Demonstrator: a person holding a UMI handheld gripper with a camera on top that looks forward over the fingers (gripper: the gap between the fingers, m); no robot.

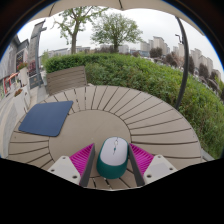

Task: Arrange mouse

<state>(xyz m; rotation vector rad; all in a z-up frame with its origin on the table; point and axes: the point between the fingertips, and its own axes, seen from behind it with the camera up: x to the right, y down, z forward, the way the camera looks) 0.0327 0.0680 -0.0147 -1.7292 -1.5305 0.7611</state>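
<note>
A white mouse with a teal base [113, 156] sits between my gripper's [112, 152] two fingers, and the pink pads [82, 160] press on both of its sides. The gripper is shut on the mouse and holds it over the near part of a round wooden slatted table [120, 115]. A dark blue mouse mat [45, 118] lies flat on the table, ahead and to the left of the fingers.
The table's far rim borders a green hedge [140, 72]. A wooden planter box [65, 78] stands beyond the table at the left. A thin dark pole [185, 55] rises at the right. Trees and buildings are far behind.
</note>
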